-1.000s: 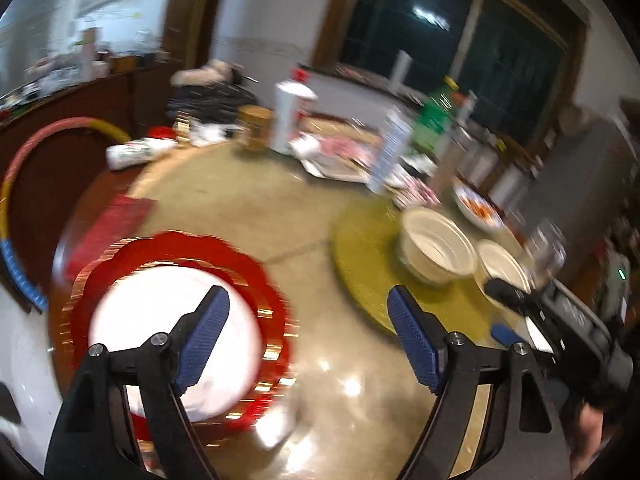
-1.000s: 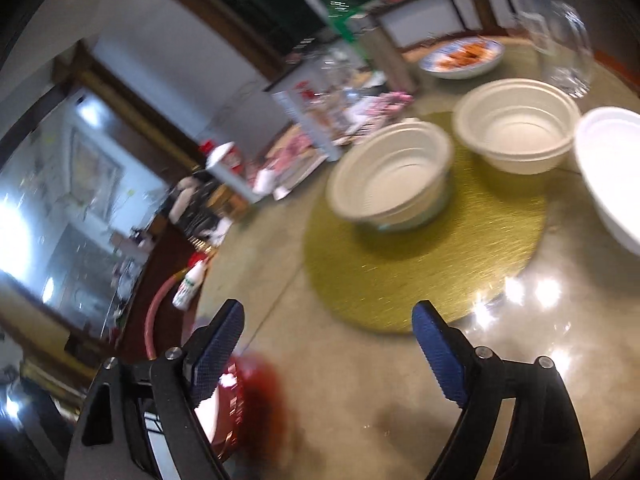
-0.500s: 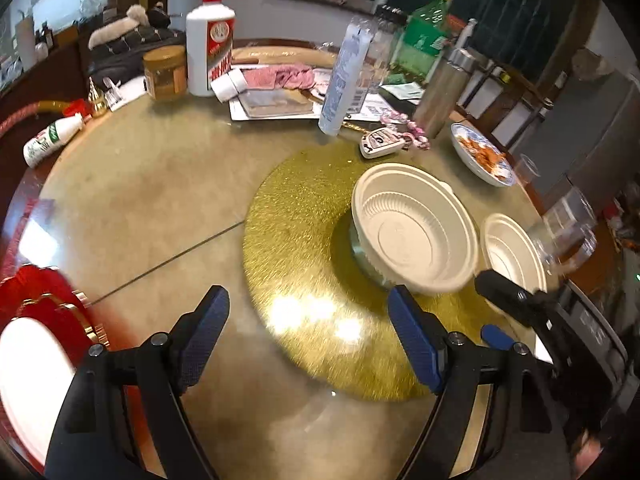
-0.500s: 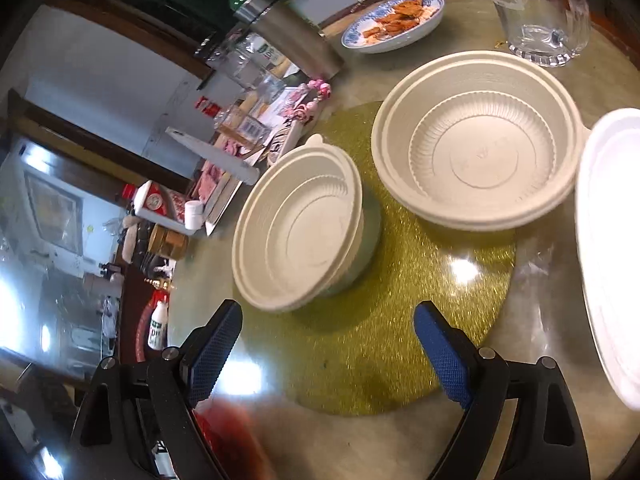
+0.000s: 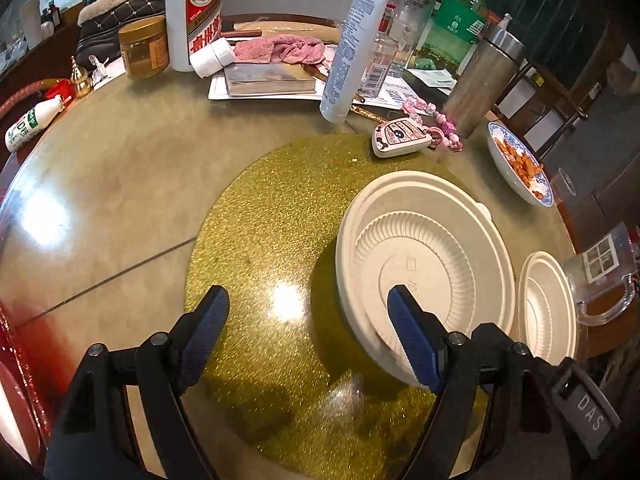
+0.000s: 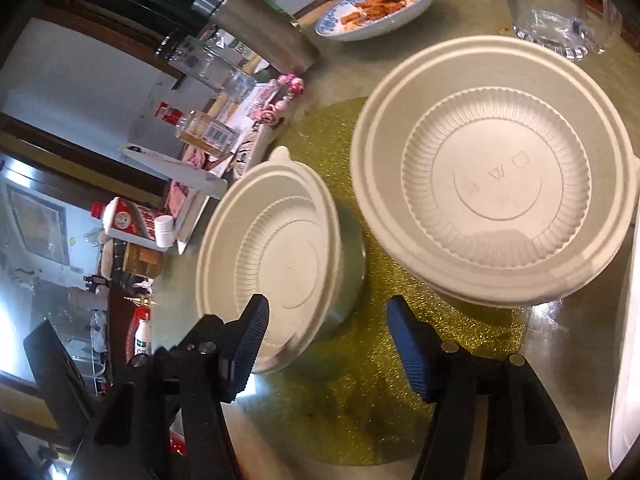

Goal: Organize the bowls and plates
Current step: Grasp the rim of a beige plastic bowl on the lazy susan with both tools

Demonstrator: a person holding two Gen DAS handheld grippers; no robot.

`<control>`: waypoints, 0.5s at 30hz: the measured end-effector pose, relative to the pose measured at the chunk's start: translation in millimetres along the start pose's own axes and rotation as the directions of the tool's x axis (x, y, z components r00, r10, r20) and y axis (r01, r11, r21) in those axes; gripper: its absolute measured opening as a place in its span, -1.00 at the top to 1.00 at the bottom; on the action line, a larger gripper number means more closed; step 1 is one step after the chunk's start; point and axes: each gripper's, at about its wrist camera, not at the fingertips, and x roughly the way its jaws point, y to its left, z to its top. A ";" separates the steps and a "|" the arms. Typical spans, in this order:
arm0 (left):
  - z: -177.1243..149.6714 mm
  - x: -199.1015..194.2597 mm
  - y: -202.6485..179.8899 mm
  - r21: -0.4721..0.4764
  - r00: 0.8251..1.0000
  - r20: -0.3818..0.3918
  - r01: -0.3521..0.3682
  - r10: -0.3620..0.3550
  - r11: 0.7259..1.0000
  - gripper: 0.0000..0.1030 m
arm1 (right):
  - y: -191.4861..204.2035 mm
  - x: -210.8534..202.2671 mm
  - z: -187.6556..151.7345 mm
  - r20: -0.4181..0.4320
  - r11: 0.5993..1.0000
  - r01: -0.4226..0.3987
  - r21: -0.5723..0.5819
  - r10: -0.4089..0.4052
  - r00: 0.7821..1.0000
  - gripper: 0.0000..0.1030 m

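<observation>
Glossy round table, gold glitter mat, cluttered room behind.

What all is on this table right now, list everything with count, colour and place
Cream disposable bowls: two, on gold glitter mat, centre.
Blue-patterned plate of fried food: one, far right.
Clear glass mug: one, right edge.
White liquor bottle: one, back left.
Amber jar: one, beside it.
Pink cloth: one, back.
Steel flask: one, back right.
Left gripper: black, blue pads, open, one pad over a bowl's rim.
Right gripper: same, jaws just narrowed, nothing gripped.
</observation>
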 end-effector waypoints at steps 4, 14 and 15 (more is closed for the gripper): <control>-1.7 7.1 -4.9 0.014 1.000 -0.011 -0.003 0.003 1.000 -0.59 | 0.3 1.8 1.0 0.009 1.000 0.011 -0.011 -0.011 1.000 -0.05; -8.5 16.0 -23.0 0.129 0.999 -0.039 -0.017 0.022 0.991 0.68 | 7.1 5.7 -3.2 0.008 0.996 0.024 -0.091 -0.024 1.000 0.77; -9.1 14.4 -23.2 0.138 0.999 -0.035 -0.028 0.033 0.990 0.68 | 8.3 5.9 -4.5 0.009 0.995 0.026 -0.100 -0.026 1.000 0.77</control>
